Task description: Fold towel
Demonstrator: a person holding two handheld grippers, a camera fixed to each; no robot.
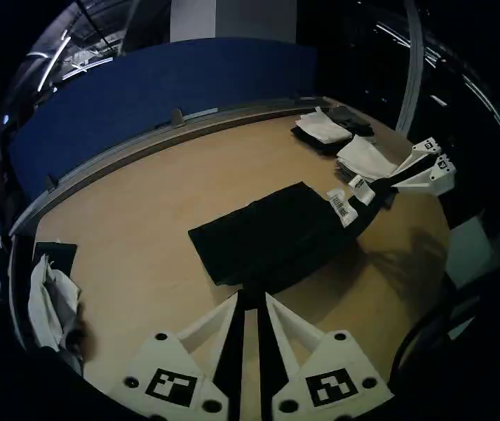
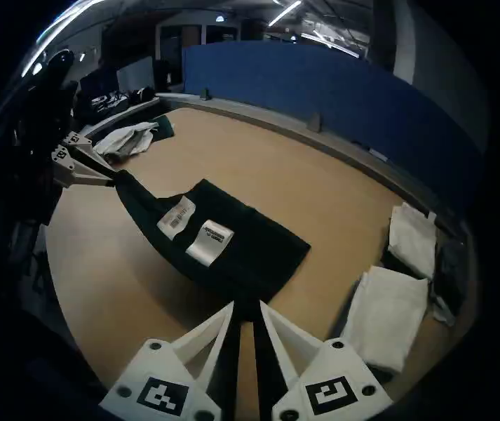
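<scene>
A dark towel [image 1: 271, 231] [image 2: 250, 238] with white labels [image 1: 341, 203] [image 2: 207, 242] lies partly on the wooden table [image 1: 144, 203] [image 2: 334, 196]. One of its edges is raised off the surface between the two grippers. My left gripper [image 1: 251, 295] is shut on the near edge of the towel; in the right gripper view it [image 2: 113, 179] pinches a lifted corner at the left. My right gripper [image 2: 247, 305] is shut on the towel's edge close to the camera; in the left gripper view it [image 1: 381, 185] holds the labelled corner up at the right.
Folded white towels [image 1: 365, 158] [image 2: 386, 316] and a second pile [image 1: 320, 126] [image 2: 412, 238] sit at the table's end, with dark cloths [image 1: 353, 121] beside them. A crumpled white cloth [image 1: 50, 302] [image 2: 127, 140] lies at the other end. A blue partition [image 1: 158, 91] [image 2: 334, 91] backs the table.
</scene>
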